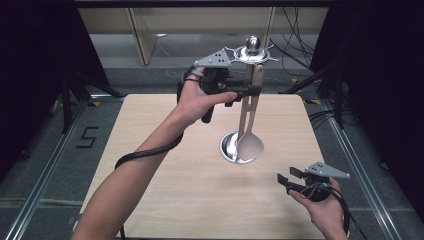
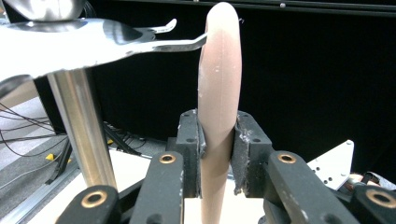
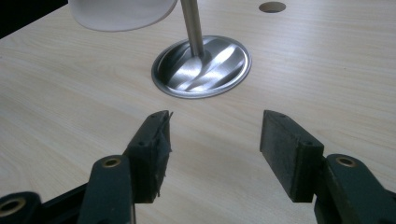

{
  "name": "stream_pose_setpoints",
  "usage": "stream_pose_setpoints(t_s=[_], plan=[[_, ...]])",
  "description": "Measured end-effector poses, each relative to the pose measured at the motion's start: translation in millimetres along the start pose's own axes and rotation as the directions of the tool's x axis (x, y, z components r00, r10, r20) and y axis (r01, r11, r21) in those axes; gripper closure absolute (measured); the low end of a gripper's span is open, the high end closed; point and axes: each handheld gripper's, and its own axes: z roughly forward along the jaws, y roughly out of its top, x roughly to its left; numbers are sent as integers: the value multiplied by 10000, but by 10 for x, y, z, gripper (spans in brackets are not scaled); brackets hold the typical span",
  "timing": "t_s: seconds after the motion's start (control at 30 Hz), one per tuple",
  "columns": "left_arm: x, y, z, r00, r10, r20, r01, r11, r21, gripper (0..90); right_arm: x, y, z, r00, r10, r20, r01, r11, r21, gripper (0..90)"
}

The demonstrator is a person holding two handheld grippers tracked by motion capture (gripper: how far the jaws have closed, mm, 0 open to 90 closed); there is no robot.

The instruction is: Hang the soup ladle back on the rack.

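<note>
A pale, long-handled spoon [image 1: 250, 146] hangs upright beside the metal pole [image 1: 245, 112] of a utensil stand, its bowl low over the stand's round base [image 1: 230, 150]. My left gripper [image 1: 252, 91] is shut on the spoon's handle [image 2: 219, 70], high above the table. In the left gripper view the handle's top end sits against the tip of one hook [image 2: 187, 44] of the stand's star-shaped top [image 1: 252, 52]; whether it hangs on the hook I cannot tell. My right gripper [image 3: 215, 140] is open and holds nothing, low over the table near its front right [image 1: 286, 181].
The stand rises from the middle of a light wooden table [image 1: 190, 190]. A small round hole [image 3: 272, 6] lies in the tabletop beyond the base [image 3: 201, 67]. Black curtains flank the table and cables lie on the floor behind it.
</note>
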Motion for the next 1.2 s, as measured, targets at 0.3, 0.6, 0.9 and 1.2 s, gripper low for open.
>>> stream_pose_setpoints(t_s=[0.3, 0.6, 0.9, 1.2], plan=[[16, -22, -18, 9995, -300, -8, 300, 9995, -94, 736, 19, -5, 11, 9996, 259, -123, -258, 9996, 112, 434], [34, -61, -18, 9964, -850, 68, 851, 9958, -338, 733, 0, -13, 20, 9999, 27, -121, -27, 10000, 29, 434], [89, -114, -24, 9915, -1297, -127, 1289, 9902, -532, 725, 21, -24, 24, 9993, 367, -107, -366, 9993, 39, 434], [7, -177, -97, 9850, -1480, -888, 1417, 9872, -730, 619, 6, -22, 21, 9995, 253, -202, -252, 9997, 70, 434]])
